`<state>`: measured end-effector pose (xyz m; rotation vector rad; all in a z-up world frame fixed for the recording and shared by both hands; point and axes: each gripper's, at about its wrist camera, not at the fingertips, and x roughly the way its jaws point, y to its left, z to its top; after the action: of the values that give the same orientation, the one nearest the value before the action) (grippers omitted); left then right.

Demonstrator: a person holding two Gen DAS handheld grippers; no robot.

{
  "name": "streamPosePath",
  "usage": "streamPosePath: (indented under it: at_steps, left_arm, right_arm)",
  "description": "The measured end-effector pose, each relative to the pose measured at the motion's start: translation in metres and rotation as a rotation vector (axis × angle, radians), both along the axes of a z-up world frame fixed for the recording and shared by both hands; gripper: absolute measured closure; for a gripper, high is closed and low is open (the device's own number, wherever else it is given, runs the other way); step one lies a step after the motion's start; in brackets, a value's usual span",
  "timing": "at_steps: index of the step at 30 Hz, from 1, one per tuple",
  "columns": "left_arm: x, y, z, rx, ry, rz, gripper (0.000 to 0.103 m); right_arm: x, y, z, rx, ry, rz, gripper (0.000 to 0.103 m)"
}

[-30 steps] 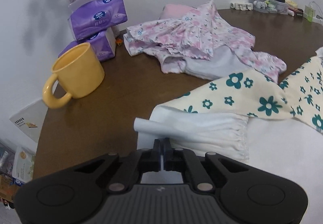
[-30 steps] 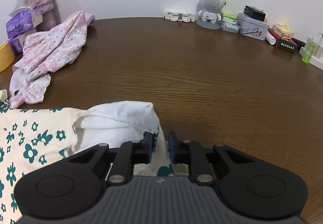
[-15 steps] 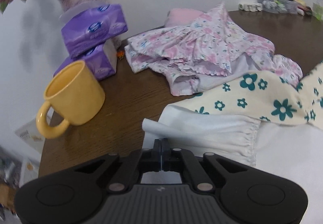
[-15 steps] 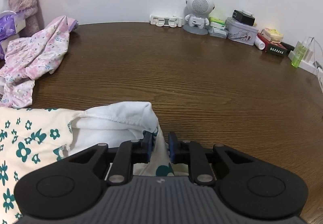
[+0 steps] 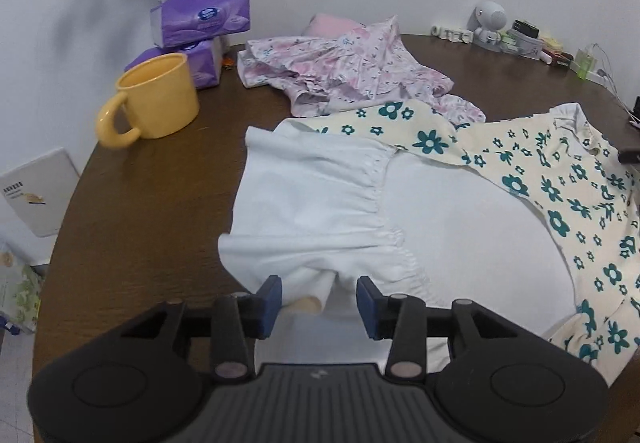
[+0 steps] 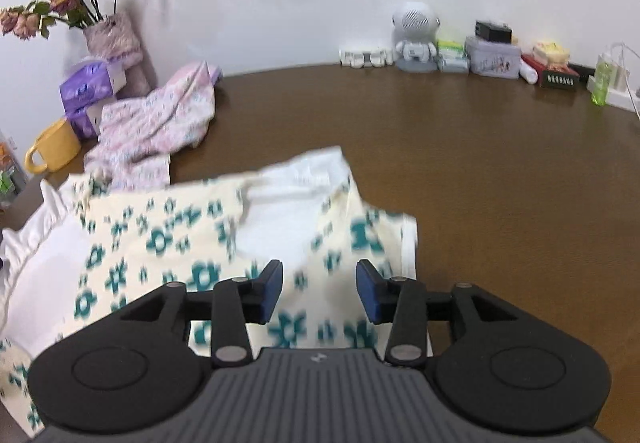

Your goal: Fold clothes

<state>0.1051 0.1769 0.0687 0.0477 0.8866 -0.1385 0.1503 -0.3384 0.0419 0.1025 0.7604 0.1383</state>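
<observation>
A cream garment with teal flowers and a white lining [image 5: 460,211] [image 6: 192,243] lies spread on the brown table [image 5: 160,203] [image 6: 500,171]. Its white ruffled hem [image 5: 316,211] faces my left gripper [image 5: 319,301], which hangs open just above the hem's near edge, holding nothing. My right gripper [image 6: 319,291] is open too, above the garment's flowered right end, its fingers apart with no cloth between them. A crumpled pink floral garment [image 5: 344,71] [image 6: 156,127] rests behind the cream one.
A yellow mug [image 5: 154,103] [image 6: 52,151] stands at the left near stacked purple tissue packs [image 5: 200,31] and a vase of flowers [image 6: 108,39]. A small white speaker figure [image 6: 414,35] and several boxes line the back wall. Bare table spreads to the right.
Both grippers have opened and let go of the cream garment, which now lies flat on the table. Both have pulled back and risen from the cloth.
</observation>
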Motion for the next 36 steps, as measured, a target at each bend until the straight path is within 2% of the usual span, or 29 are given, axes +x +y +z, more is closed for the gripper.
streamPosePath:
  at_steps: [2,3,7,15,17,19,21,24,26,28,29,31,34,35,36]
  left_arm:
    - [-0.004,-0.003,-0.004,0.01,0.006,0.013,0.088]
    - [-0.004,-0.003,-0.006,0.02,0.009,0.009,0.102]
    - [-0.006,-0.002,-0.013,0.133,-0.007,0.022,0.103]
    - [-0.019,0.016,-0.008,0.11,-0.021,0.092,0.102]
    - [-0.022,0.021,-0.007,0.102,-0.024,0.109,0.094]
    - [-0.025,0.025,-0.005,0.094,-0.027,0.127,0.082]
    - [-0.032,0.027,-0.002,0.086,-0.044,0.138,0.076]
    - [-0.054,0.012,0.006,0.016,-0.07,0.068,0.075]
    - [-0.069,0.002,0.012,-0.036,-0.084,0.016,0.07]
    - [-0.085,-0.009,0.012,-0.126,-0.063,-0.068,0.063]
    - [-0.094,-0.016,0.012,-0.159,-0.05,-0.104,0.063]
    - [-0.112,-0.027,0.011,-0.162,-0.041,-0.146,0.063]
    - [-0.127,-0.039,0.003,-0.11,-0.017,-0.162,0.069]
    - [-0.131,-0.042,0.0,-0.084,-0.006,-0.167,0.076]
    - [-0.133,-0.045,-0.004,-0.059,0.001,-0.174,0.091]
  right_arm:
    - [-0.008,-0.001,-0.007,0.005,0.012,-0.006,0.062]
    - [-0.011,-0.001,-0.011,0.011,0.019,-0.008,0.062]
    - [-0.022,-0.002,-0.021,0.016,0.029,-0.015,0.062]
    - [-0.031,-0.004,-0.026,0.007,0.01,-0.022,0.062]
    - [-0.032,-0.004,-0.026,0.011,0.005,-0.022,0.062]
    - [-0.038,-0.007,-0.021,0.031,-0.015,-0.026,0.06]
    - [-0.047,-0.011,-0.015,0.043,-0.044,-0.035,0.059]
    - [-0.059,-0.016,-0.01,0.041,-0.061,-0.048,0.058]
    - [-0.066,-0.019,-0.007,0.038,-0.066,-0.055,0.058]
    - [-0.073,-0.02,-0.008,0.036,-0.064,-0.052,0.055]
    - [-0.075,-0.02,-0.009,0.036,-0.06,-0.049,0.054]
    - [-0.08,-0.021,-0.012,0.035,-0.056,-0.051,0.054]
    - [-0.082,-0.024,-0.017,0.04,-0.045,-0.054,0.053]
    - [-0.082,-0.024,-0.019,0.043,-0.041,-0.055,0.053]
    - [-0.082,-0.024,-0.02,0.043,-0.039,-0.055,0.053]
